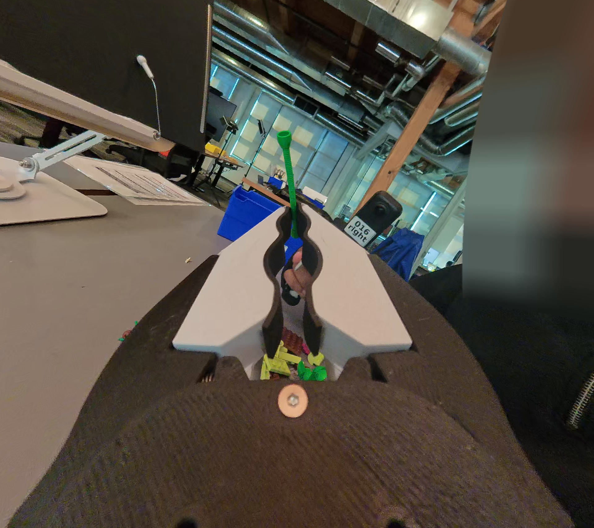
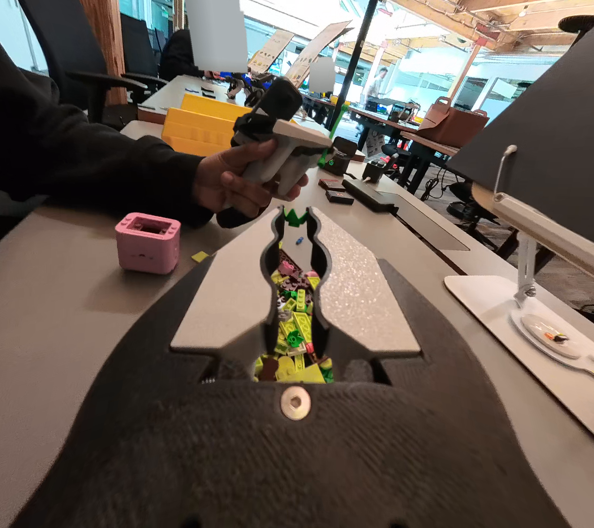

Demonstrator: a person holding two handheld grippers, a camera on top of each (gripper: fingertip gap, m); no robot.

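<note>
- Lime, brown and pink toy bricks [image 2: 295,319] lie in a loose pile on the grey table [image 2: 64,319], seen straight down through the gap between the right gripper's fingers.
- The right gripper [image 2: 294,214] has its fingers drawn almost together. A small green leaf piece [image 2: 294,219] sits pinched at the very tips, above the pile and apart from it.
- A tiny blue piece [image 2: 299,241] lies on the table just beyond the pile. A flat yellow tile [image 2: 199,256] lies off to the left, near a pink box [image 2: 148,242] with an open top.
- The left gripper [image 1: 294,218] is closed to a narrow slit on a green ribbed stem [image 1: 289,178]. The stem's lower end is clamped between the tips, and its cupped end stands up and forward, free of everything.
- In the right wrist view, a hand [image 2: 238,181] holds the left gripper above the table, just past the right gripper's tips, so the leaf and stem are near each other but not touching.
- Farther off are yellow bins [image 2: 199,127] and a white monitor stand [image 2: 482,303].
</note>
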